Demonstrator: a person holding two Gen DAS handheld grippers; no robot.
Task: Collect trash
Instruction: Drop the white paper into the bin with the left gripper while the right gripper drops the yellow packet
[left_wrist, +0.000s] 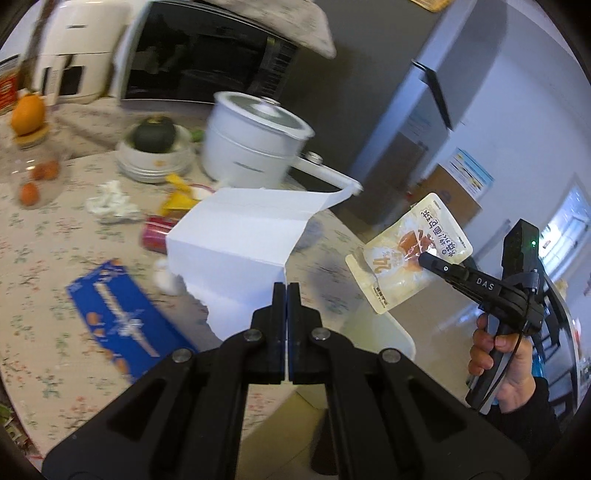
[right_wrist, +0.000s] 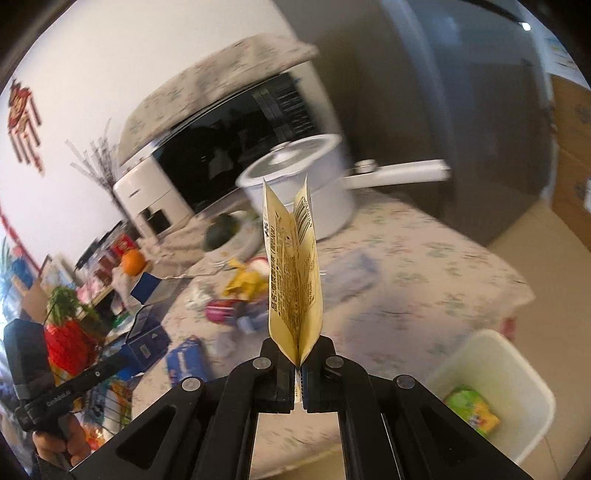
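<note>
My left gripper (left_wrist: 287, 295) is shut on the torn edge of a white folded carton sheet (left_wrist: 240, 236), held above the flowered table (left_wrist: 44, 295). In the right wrist view the left gripper (right_wrist: 123, 357) reaches in from the left with a blue-and-grey carton piece (right_wrist: 147, 332) at its tip. Over the table's right edge my right gripper (left_wrist: 423, 257) is shut on a pale snack pouch (left_wrist: 406, 254). Its own camera shows that pouch (right_wrist: 295, 280) edge-on, standing up from the shut right gripper (right_wrist: 299, 356). A white bin (right_wrist: 517, 354) stands below the table and holds a green-yellow wrapper (right_wrist: 471, 410).
Loose trash lies on the table: a crumpled tissue (left_wrist: 110, 203), a yellow wrapper (left_wrist: 177, 199), a red can-like piece (left_wrist: 157, 236), a blue packet (left_wrist: 125, 317). Behind stand a white pot (left_wrist: 255, 147), a bowl with a dark squash (left_wrist: 155, 147), a microwave (left_wrist: 199, 62) and a fridge (left_wrist: 436, 110).
</note>
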